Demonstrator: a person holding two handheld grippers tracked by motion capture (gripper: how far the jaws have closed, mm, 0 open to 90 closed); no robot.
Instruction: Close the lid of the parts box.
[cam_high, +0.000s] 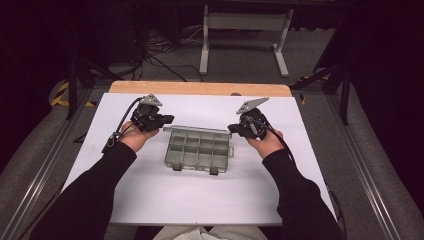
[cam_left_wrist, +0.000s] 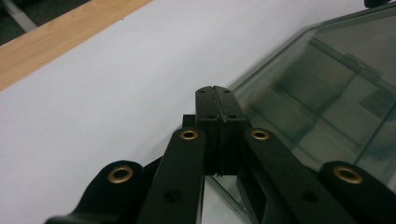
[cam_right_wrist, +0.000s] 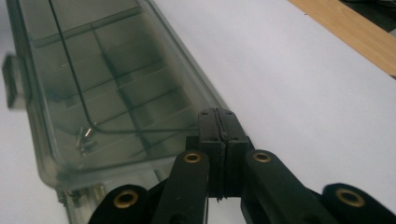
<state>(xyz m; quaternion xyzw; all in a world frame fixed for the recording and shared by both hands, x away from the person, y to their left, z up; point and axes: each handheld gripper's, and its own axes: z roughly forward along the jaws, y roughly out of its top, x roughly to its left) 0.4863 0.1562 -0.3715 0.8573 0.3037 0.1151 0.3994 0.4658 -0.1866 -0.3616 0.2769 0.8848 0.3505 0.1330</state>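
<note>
Clear plastic compartment box (cam_high: 199, 148), lid shut, sits mid tabletop (cam_high: 150, 195) on the white sheet, latches on the near edge toward the person. Left hand-held gripper (cam_high: 167, 119) has jaws pressed together w/ nothing between them, tip just beside the box's far-left corner; can't tell if it's touching. Right hand-held gripper (cam_high: 232, 129) is likewise pressed together and empty, tip at the box's far-right corner, contact unclear; right gripper view shows a few small metal bits (cam_right_wrist: 84, 138) inside one compartment by the hinge end.
</note>
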